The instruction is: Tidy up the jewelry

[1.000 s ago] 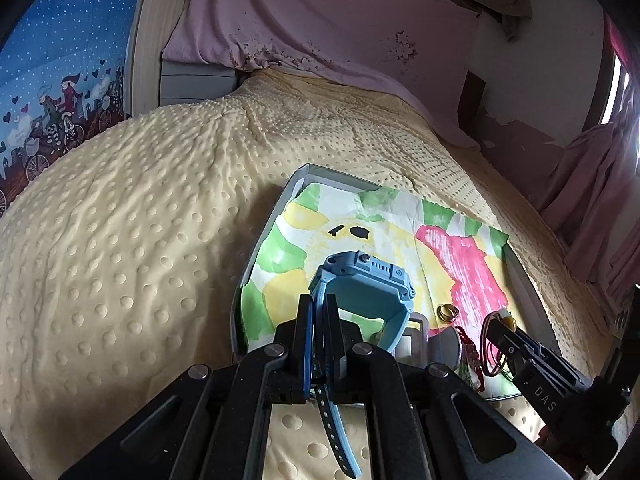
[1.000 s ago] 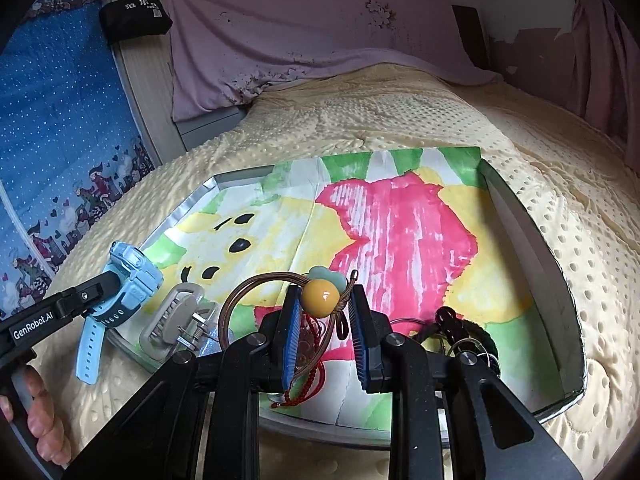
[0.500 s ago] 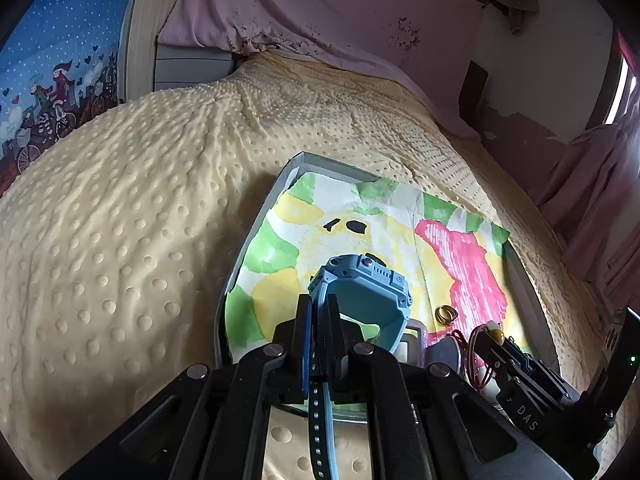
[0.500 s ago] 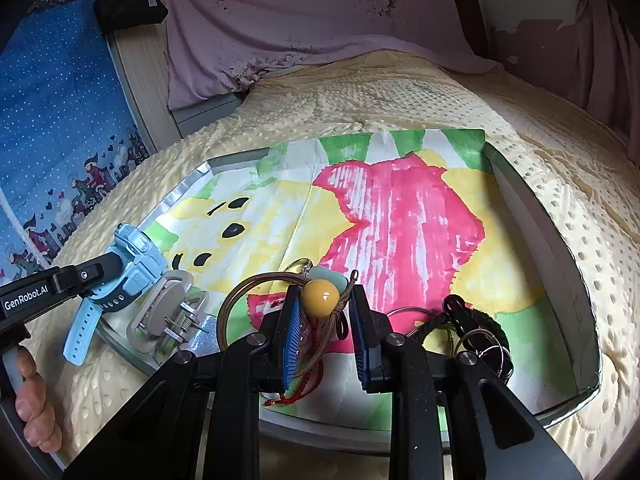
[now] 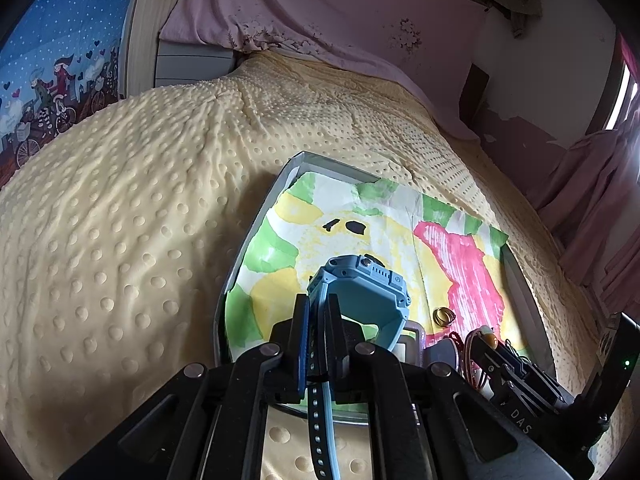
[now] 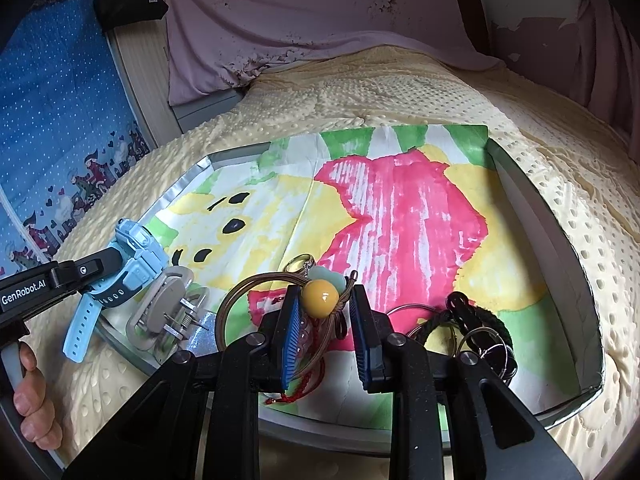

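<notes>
My left gripper point(image 5: 316, 320) is shut on the strap of a light-blue watch point(image 5: 362, 284) and holds it above the near left corner of a grey tray point(image 5: 256, 232) lined with painted paper. The watch also shows in the right wrist view point(image 6: 132, 256). My right gripper point(image 6: 324, 312) is shut on a brown cord bracelet with a yellow bead point(image 6: 319, 298) and red threads, low over the tray's front. A gold ring point(image 5: 443, 315) lies on the paper. A grey watch point(image 6: 168, 312) lies at the tray's left front corner.
The tray rim point(image 6: 560, 232) lies on a yellow dotted blanket point(image 5: 120, 220) on a bed. A black cord with metal rings point(image 6: 476, 332) lies at the tray's right front. Pink fabric point(image 6: 300, 12) covers the headboard. A blue wall hanging point(image 6: 52, 100) is at left.
Both grippers have drifted slightly over the tray, the left moving a little forward with the watch. Their grips are unchanged.
</notes>
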Tool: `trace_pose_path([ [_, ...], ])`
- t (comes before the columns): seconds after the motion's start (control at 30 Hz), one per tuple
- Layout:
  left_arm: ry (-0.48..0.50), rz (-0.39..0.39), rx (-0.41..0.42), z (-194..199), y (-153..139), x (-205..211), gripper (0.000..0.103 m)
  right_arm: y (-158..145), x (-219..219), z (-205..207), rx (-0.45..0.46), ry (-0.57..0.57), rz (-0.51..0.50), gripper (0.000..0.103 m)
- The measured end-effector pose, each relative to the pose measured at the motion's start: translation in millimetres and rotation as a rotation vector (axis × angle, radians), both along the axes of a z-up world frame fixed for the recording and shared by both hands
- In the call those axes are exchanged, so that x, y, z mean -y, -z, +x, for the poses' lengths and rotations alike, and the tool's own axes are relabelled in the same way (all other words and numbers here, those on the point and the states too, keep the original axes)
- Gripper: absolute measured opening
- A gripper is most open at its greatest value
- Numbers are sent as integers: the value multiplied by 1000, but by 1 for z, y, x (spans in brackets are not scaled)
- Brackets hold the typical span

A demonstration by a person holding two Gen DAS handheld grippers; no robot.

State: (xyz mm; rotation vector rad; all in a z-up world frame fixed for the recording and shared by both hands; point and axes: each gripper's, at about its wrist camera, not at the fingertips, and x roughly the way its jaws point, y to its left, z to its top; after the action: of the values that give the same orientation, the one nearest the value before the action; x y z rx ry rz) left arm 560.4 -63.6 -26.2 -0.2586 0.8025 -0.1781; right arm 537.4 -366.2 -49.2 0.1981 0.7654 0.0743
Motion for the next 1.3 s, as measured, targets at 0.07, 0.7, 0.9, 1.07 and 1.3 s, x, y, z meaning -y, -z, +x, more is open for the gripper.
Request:
trace_pose_path([
  [0.07,1,-6,-3,-1,0,-1,7,0,0,0,-1,0,-1,22],
  [0.7,34,13,86,-23,-16,4,8,-13,5,-17,80,33,0,49],
  [0.9,37,33,125,-36,-24,2,31,-30,11,-36,160,59,5,60],
  [1.07,7,48,244,-60,-38,-3,75,-44,13,-53,219,70,-6,65],
  [1.3,9,70,326,-84,-57,-5,89,-63,15,-78,293,96,-12,77],
])
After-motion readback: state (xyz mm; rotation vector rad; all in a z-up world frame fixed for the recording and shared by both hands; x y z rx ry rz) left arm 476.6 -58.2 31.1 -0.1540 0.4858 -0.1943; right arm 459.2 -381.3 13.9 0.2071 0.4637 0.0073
